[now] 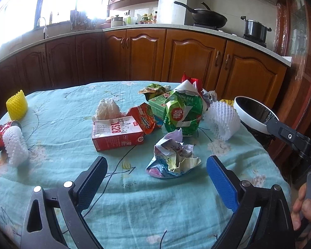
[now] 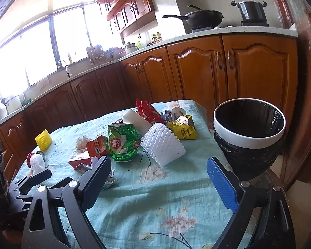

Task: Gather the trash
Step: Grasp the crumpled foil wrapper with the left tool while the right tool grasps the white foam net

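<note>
Near: my left tongs (image 1: pixel 156 178) gape wide before crumpled paper (image 1: pixel 173 158).
Right: my right tongs (image 2: pixel 158 178) wide, empty.
Risk: paper may slip short of bin (image 2: pixel 249 139).

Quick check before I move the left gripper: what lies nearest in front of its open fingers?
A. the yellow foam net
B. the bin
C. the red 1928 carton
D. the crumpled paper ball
D: in the left wrist view the crumpled paper ball lies just ahead of the open left gripper, nearer than the red 1928 carton.

Crumpled paper (image 1: pixel 173 157) before spread left hand-held gripper (image 1: pixel 156 175)
</note>
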{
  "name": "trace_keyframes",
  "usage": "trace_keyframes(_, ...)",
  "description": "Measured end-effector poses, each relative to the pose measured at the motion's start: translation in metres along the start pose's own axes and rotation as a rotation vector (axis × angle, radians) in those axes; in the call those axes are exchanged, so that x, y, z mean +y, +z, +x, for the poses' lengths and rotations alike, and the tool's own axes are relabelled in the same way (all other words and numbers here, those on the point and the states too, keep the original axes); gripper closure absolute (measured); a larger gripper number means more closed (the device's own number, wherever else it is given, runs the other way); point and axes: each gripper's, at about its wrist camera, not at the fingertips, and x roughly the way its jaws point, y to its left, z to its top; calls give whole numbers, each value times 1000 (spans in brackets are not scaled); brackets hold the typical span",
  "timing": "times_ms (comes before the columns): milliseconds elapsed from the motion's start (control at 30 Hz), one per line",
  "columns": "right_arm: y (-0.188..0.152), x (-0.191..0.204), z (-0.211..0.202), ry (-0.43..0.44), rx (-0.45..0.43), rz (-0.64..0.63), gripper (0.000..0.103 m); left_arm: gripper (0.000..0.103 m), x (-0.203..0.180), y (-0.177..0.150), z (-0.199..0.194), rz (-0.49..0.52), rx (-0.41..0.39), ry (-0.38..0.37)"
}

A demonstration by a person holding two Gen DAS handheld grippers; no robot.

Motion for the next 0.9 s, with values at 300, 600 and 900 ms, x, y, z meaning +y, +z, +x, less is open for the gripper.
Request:
trace_keyframes(300,17,-15,54,28,122,36,22,17,0,13,42,1,89,-14)
trace_keyframes(600,18,-23,110,64,263,76,57,45,-3,21,77,31,140,-59)
trace_keyframes(900,19,-30,92,91,228,82,93,80,-13,29,73,60,125,-135)
